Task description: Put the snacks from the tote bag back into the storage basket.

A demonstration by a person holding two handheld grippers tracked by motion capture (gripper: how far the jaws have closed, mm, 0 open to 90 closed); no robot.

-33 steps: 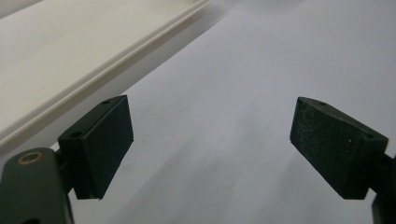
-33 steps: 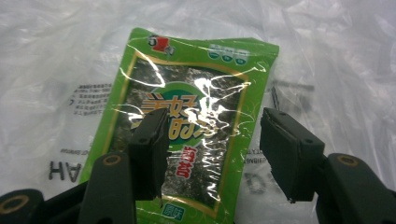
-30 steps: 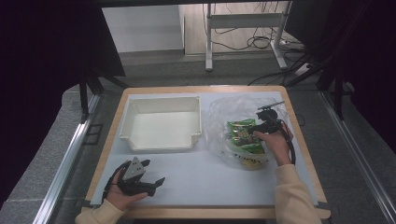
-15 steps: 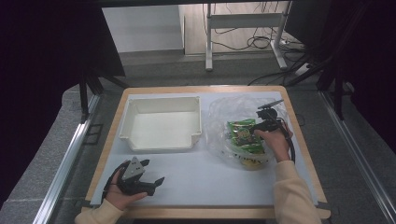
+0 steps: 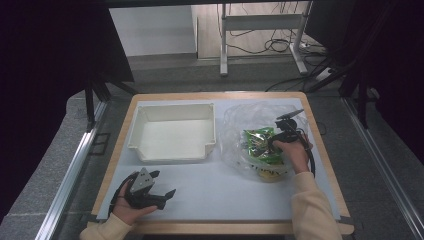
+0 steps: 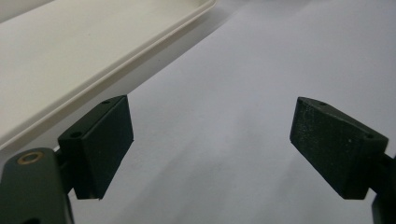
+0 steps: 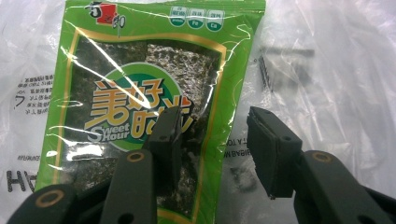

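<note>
The green seaweed packet (image 5: pixel 260 144) lies inside a crumpled clear plastic bag (image 5: pixel 240 125) on the right half of the worktop (image 5: pixel 220 195), with a yellow packet (image 5: pixel 267 171) just beyond its 6 o'clock edge under the same film. In the right gripper view the packet (image 7: pixel 140 93) fills the left and centre, its right-hand long edge running down between the two black jaws, and the bag's film (image 7: pixel 336 84) spreads wrinkled to 3 o'clock. The right gripper (image 7: pixel 212 140) has its jaws about half spread and they have just been closing; one jaw rests over the packet's printed face, the other stands over bare film beside the edge, and the pads do not visibly pinch the edge. In the high view the right gripper (image 5: pixel 281 140) sits at the packet's 3 o'clock, close to the worktop's right rim, so little room is left on that side. At 9 o'clock from the bag, just beside it, stands the white tray (image 5: pixel 172 150), its near lip leaving a broad bare strip of worktop toward 6 o'clock. The left gripper (image 5: pixel 162 192) rests in that strip near the front-left corner, well apart from the bag. In the left gripper view its jaws are spread wide over bare surface, holding nothing, with the tray's rim (image 6: pixel 116 60) at 11 o'clock.
</note>
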